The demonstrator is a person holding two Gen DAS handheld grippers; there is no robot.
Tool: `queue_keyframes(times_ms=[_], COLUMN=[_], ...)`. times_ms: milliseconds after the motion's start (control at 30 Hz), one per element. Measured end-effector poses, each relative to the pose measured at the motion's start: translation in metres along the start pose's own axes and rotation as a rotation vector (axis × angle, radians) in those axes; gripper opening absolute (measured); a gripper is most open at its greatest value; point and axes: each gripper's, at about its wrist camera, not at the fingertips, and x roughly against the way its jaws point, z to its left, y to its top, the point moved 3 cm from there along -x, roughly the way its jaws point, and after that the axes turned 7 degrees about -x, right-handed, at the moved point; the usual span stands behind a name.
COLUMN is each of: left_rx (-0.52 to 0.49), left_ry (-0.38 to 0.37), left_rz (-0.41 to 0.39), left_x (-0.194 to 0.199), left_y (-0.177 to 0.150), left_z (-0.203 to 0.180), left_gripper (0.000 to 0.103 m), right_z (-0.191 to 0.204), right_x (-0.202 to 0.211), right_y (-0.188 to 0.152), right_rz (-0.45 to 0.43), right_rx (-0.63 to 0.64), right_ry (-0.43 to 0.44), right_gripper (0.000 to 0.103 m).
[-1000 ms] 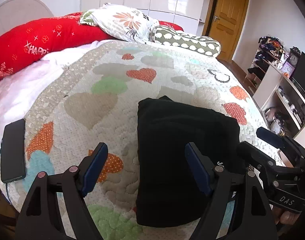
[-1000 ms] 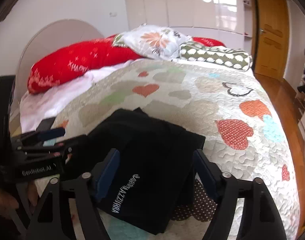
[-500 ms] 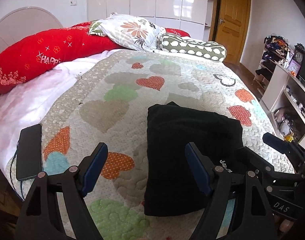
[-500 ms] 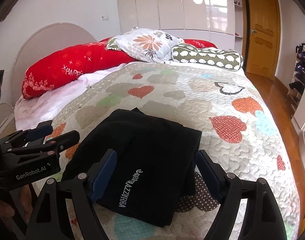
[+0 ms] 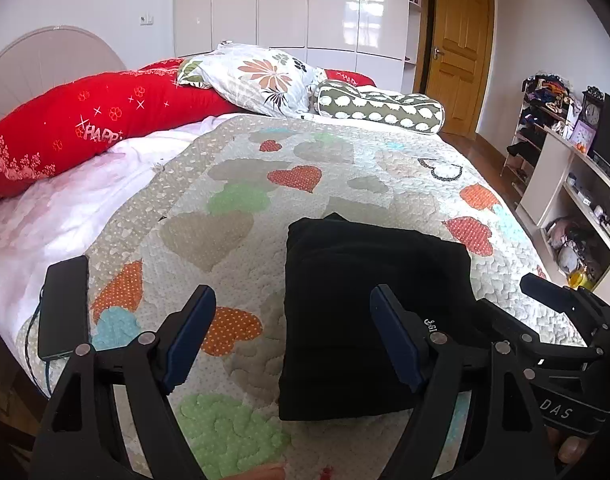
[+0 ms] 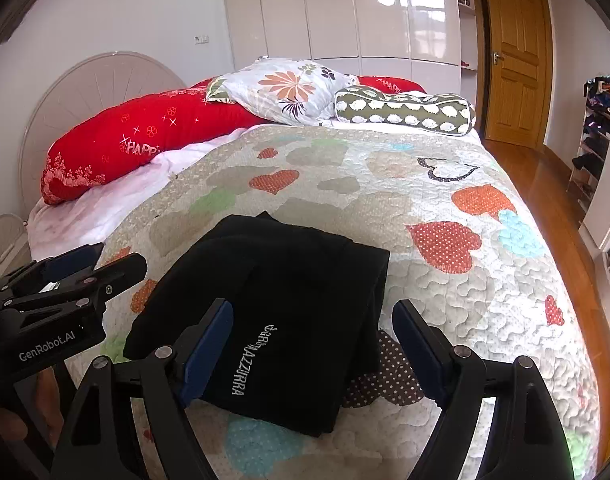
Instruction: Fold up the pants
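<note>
The black pants point(image 5: 369, 312) lie folded into a compact rectangle on the heart-patterned quilt point(image 5: 265, 200); they also show in the right wrist view point(image 6: 277, 312), white lettering on the near end. My left gripper point(image 5: 293, 336) is open and empty, held above the quilt at the pants' left near corner. My right gripper point(image 6: 313, 344) is open and empty, above the pants' near end. Each gripper appears in the other's view, the right one point(image 5: 553, 320) at the right, the left one point(image 6: 65, 280) at the left.
A black phone point(image 5: 65, 304) with a cable lies at the bed's left edge. Red bolster point(image 5: 97, 128), floral pillow point(image 5: 261, 76) and dotted bolster point(image 5: 381, 106) lie at the headboard. Shelves point(image 5: 577, 184) stand right of the bed, a wooden door point(image 5: 457, 52) beyond.
Both grippers have drawn back and up from the folded pants, staying open. The pants have not moved.
</note>
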Motion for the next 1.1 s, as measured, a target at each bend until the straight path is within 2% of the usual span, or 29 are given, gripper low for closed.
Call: queue_keyframes(times_ms=[1100], left_rx=[-0.013], left_ry=[-0.002], left_rz=[0.008], left_x=[0.0], left_y=[-0.004], left_z=[-0.004], left_gripper=[0.08], right_z=[-0.001], right_x=[-0.009], right_y=[-0.001], right_rz=[0.034], right_rx=[0.004], right_ry=[-0.001], right_gripper=[0.084])
